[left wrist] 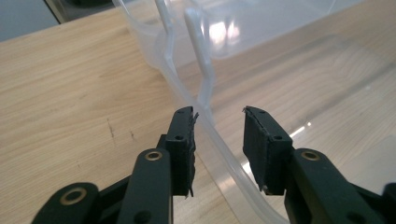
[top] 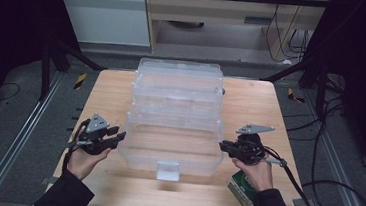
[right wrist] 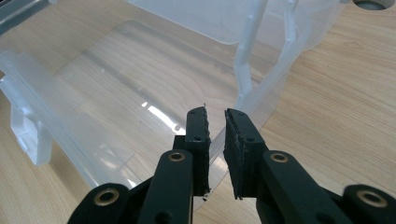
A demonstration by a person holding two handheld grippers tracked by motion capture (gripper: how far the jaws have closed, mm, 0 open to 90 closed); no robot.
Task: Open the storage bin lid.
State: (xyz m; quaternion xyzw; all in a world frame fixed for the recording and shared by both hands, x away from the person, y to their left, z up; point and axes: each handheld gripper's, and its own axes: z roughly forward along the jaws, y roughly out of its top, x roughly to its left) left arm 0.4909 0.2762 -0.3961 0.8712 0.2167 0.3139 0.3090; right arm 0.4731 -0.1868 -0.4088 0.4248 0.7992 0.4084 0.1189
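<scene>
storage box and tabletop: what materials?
Storage box: clear, glossy moulded plastic by the look; wood grain shows through its walls, with bright glints. Tabletop: light wood or wood-look laminate, matte; grain lines and small scuffs are visible, but which one is unclear.

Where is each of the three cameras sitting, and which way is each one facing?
High view: above the person's side, looking forward and down on the wooden table and clear plastic box; both forearms and claws show.
Left gripper view: rides the left claw, looking along its open jaws that straddle the box rim.
Right gripper view: rides the right claw, jaws narrowly apart around the opposite rim.
Shared: both gripper views show the same box and tabletop.
</scene>
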